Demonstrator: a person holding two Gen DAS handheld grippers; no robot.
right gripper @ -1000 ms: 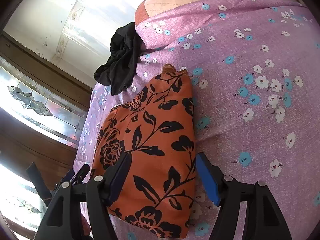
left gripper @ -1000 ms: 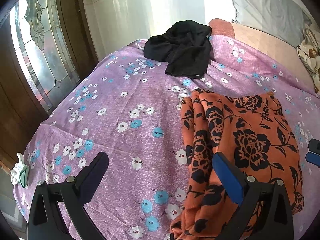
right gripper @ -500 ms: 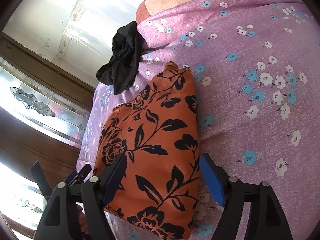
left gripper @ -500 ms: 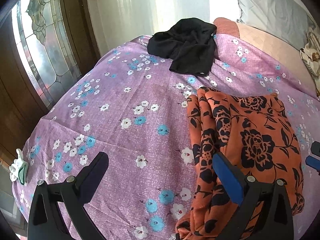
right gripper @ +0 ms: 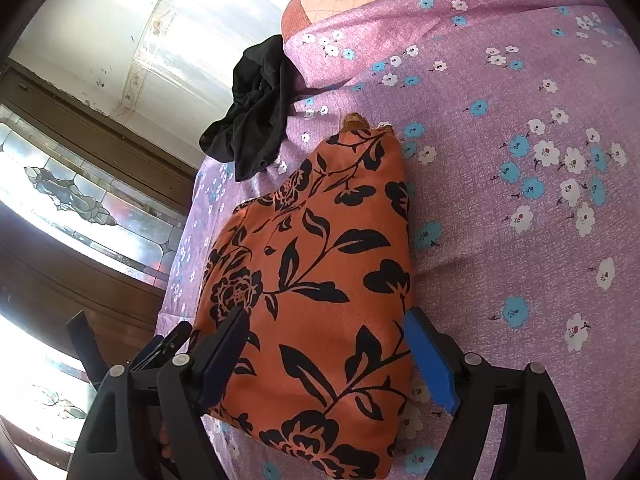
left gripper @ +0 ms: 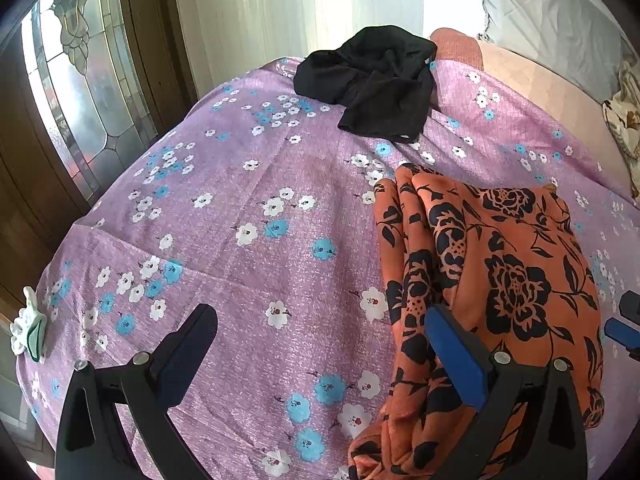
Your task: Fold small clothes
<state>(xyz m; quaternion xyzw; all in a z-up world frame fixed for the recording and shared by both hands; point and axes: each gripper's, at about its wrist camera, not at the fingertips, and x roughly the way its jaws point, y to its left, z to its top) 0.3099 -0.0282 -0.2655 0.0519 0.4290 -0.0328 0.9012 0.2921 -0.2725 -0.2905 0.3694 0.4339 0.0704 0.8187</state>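
Observation:
A folded orange garment with black flowers point(left gripper: 500, 272) point(right gripper: 320, 272) lies on the purple flowered bedsheet point(left gripper: 240, 220). My right gripper point(right gripper: 328, 316) straddles its near end; the jaws are opening, the cloth lies between them and the pads do not press on it. My left gripper point(left gripper: 320, 316) stands wide open over the sheet, its right finger point(left gripper: 452, 356) above the garment's left folds, nothing gripped. A crumpled black garment point(left gripper: 376, 84) point(right gripper: 252, 120) sits at the far edge of the bed. The right gripper's tips point(left gripper: 624, 320) show at the frame's right edge.
A stained-glass door point(left gripper: 80, 92) stands beyond the bed's left side. A white and green hair clip point(left gripper: 30, 332) lies at the sheet's left edge. Grey bedding point(left gripper: 552, 20) and a patterned cloth point(left gripper: 624, 120) are at the far right. The left gripper point(right gripper: 168, 344) shows beside the garment.
The right gripper's jaws have spread wider around the orange garment's near end. The garment lies still, and the left gripper's view has barely shifted.

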